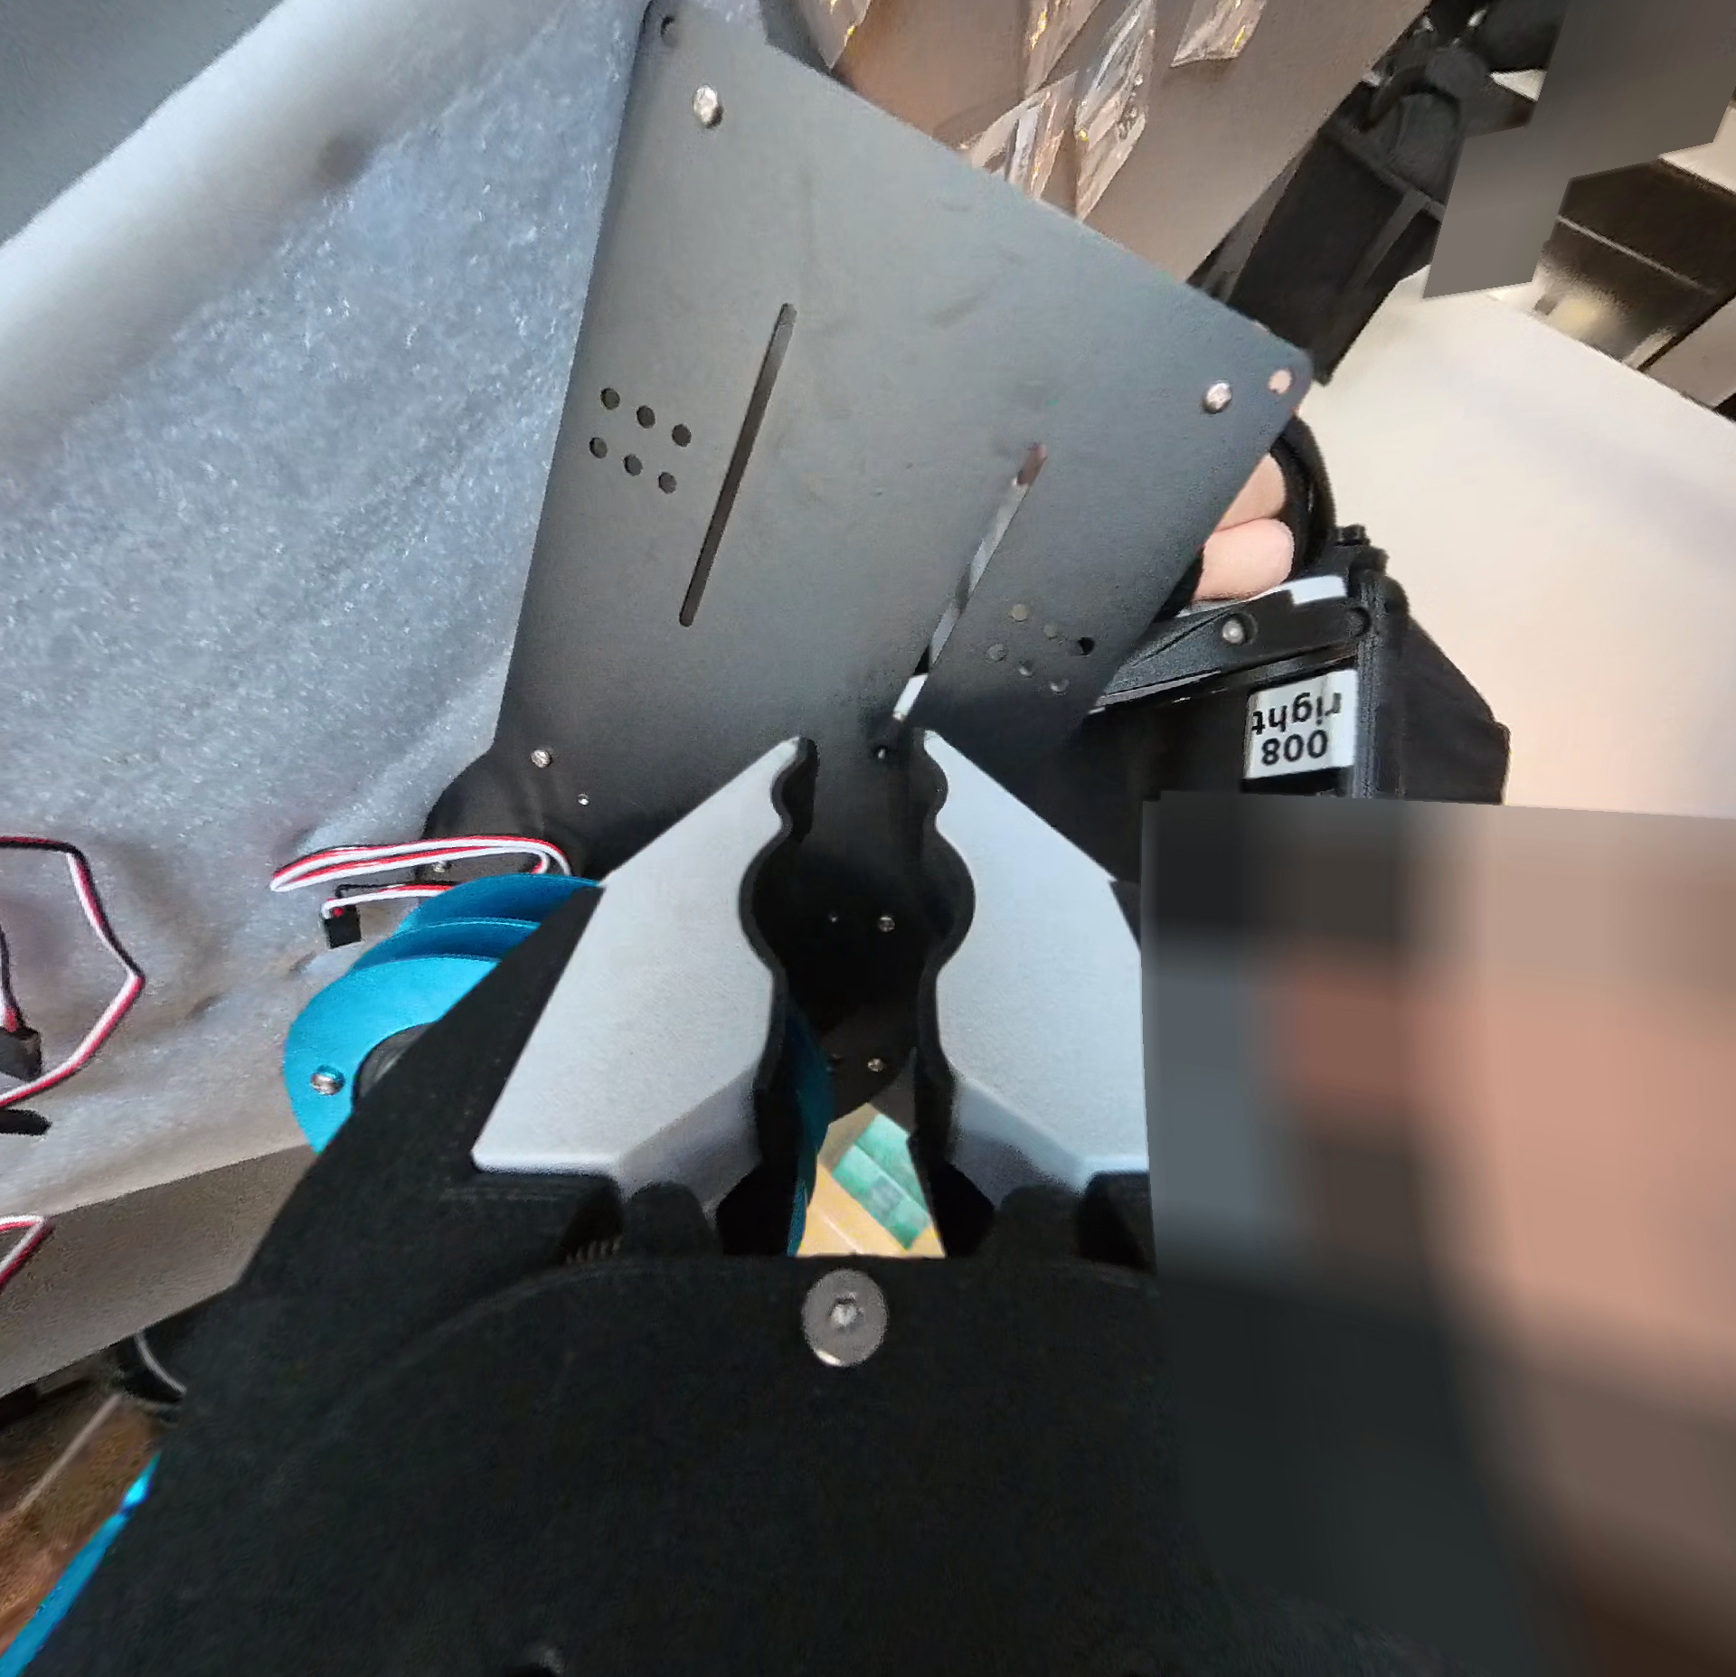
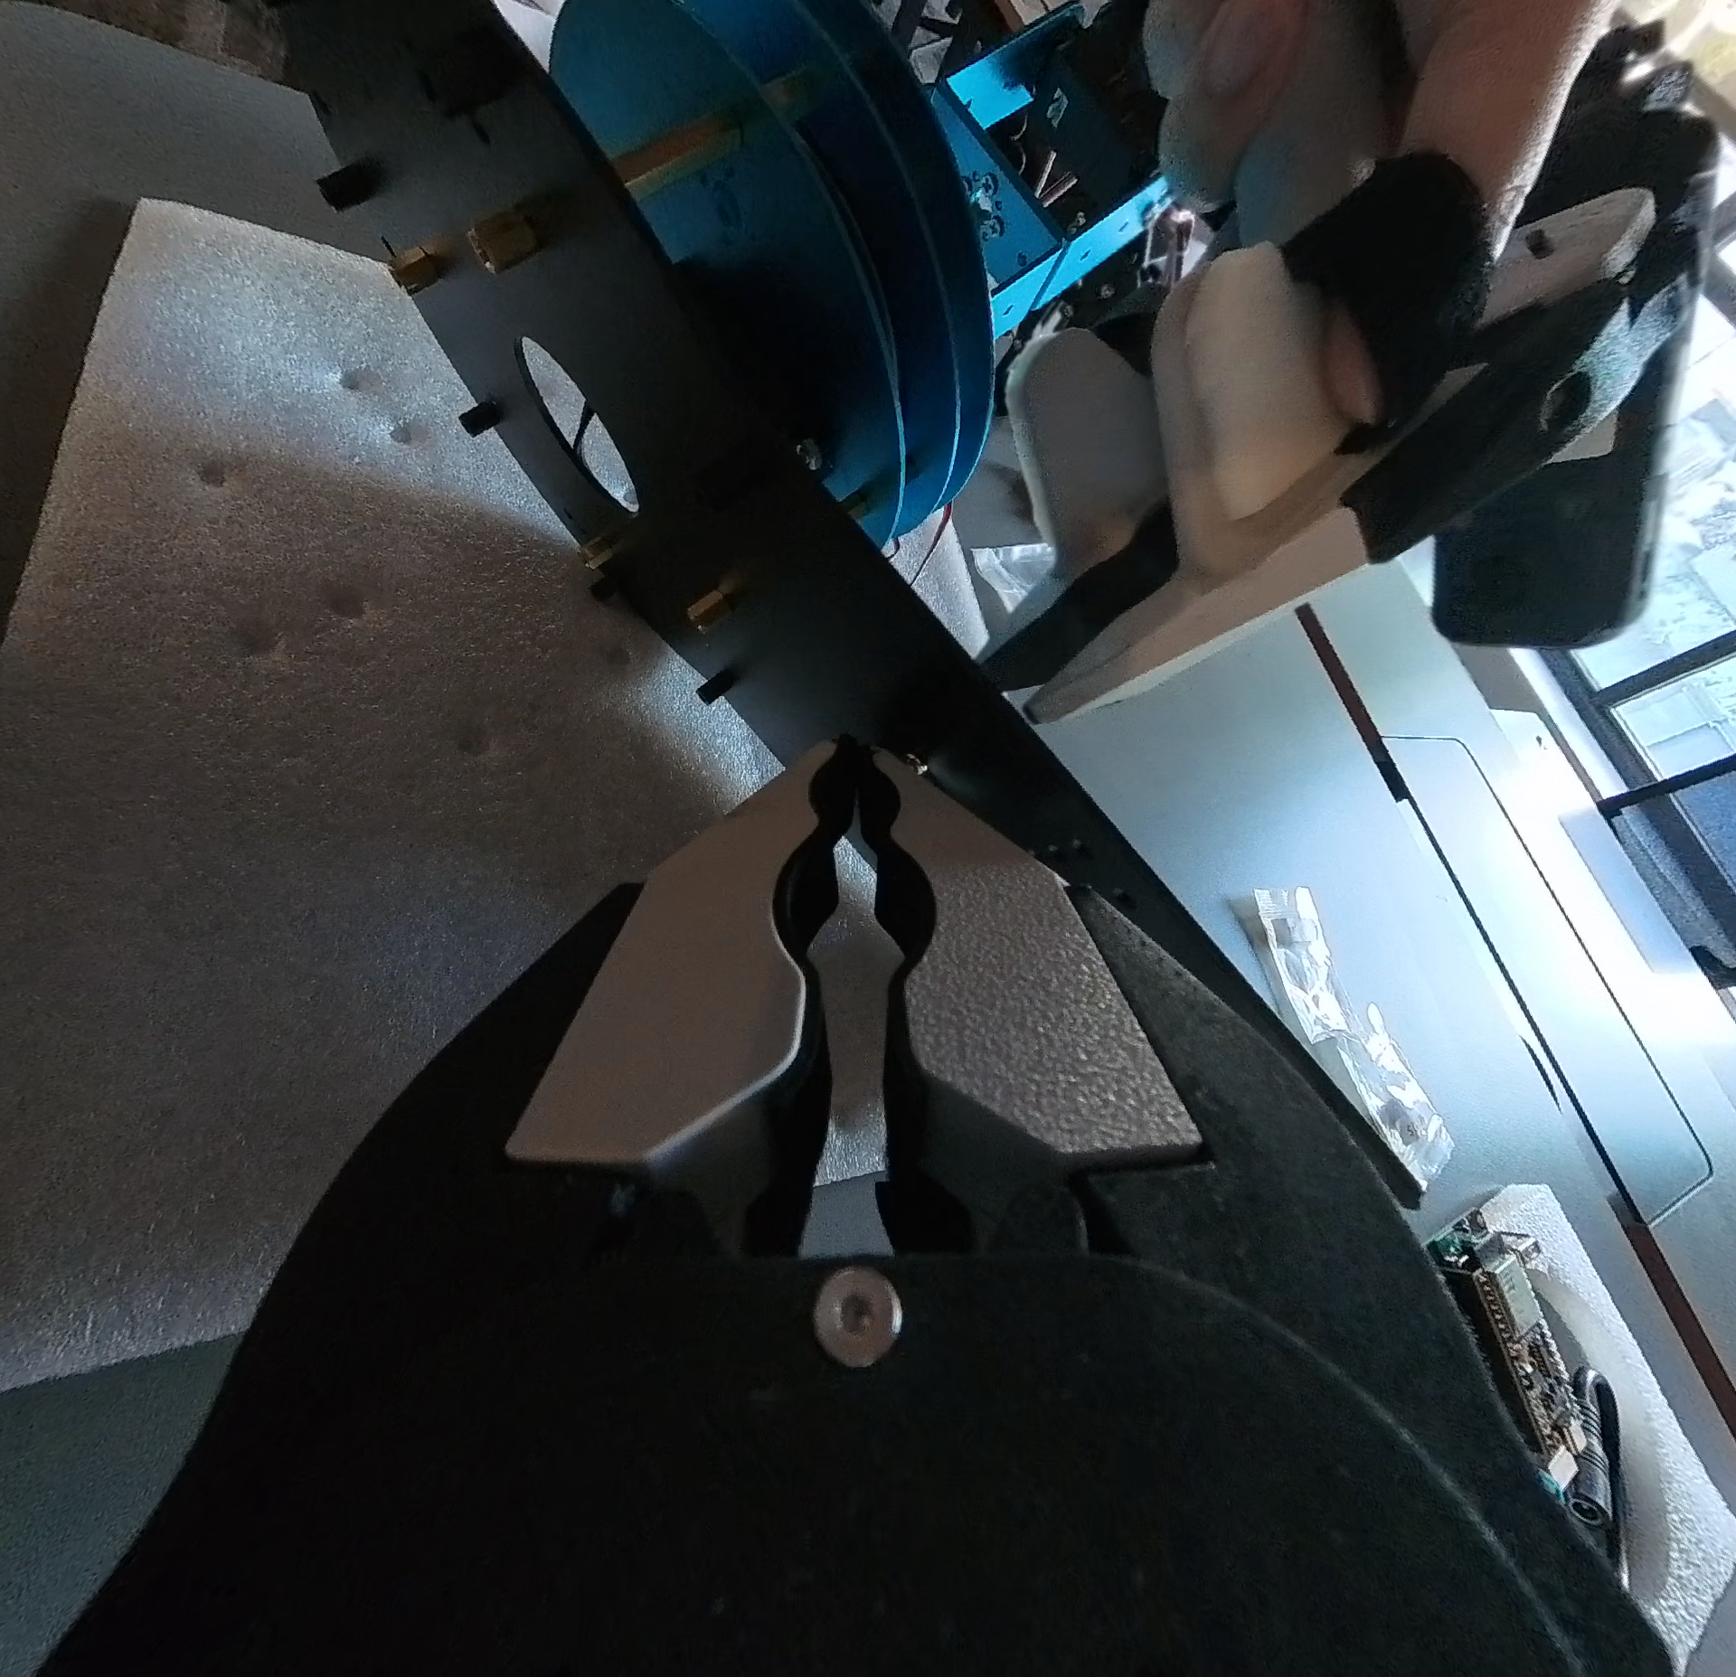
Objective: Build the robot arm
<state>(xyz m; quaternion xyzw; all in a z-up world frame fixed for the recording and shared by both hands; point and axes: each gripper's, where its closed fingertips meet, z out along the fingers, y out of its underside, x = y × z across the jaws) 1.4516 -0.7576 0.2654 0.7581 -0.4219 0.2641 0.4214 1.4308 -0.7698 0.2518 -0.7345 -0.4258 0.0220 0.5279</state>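
Both grippers are hanging onto the same black metal plate (image 1: 845,392), the flat one with slots, hole clusters and a few screws in it. The left gripper (image 1: 860,768) has its jaws clamped on a narrow tab at the plate's near edge, and that tab runs right down the gap between the jaws. From there the plate fans out up and away, long axis leaning toward the upper right of the left wrist view, with its broad face to the camera.

The right gripper (image 2: 860,758) has its jaws nearly together, pinching just the plate's thin edge (image 2: 751,599) at the very tips. In that view the plate sits edge-on and runs diagonally from upper left to lower right, brass standoffs (image 2: 498,242) poking off its near face.

Blue discs (image 2: 798,251) are mounted on the far face, and the same blue part (image 1: 413,1003) shows beside the left jaws. White foam sheet (image 2: 235,599) lies behind, and red-white-black wires (image 1: 413,857) trail over the foam. Off to the right, small plastic bags (image 2: 1343,1021) sit on the white desk (image 2: 1221,787).
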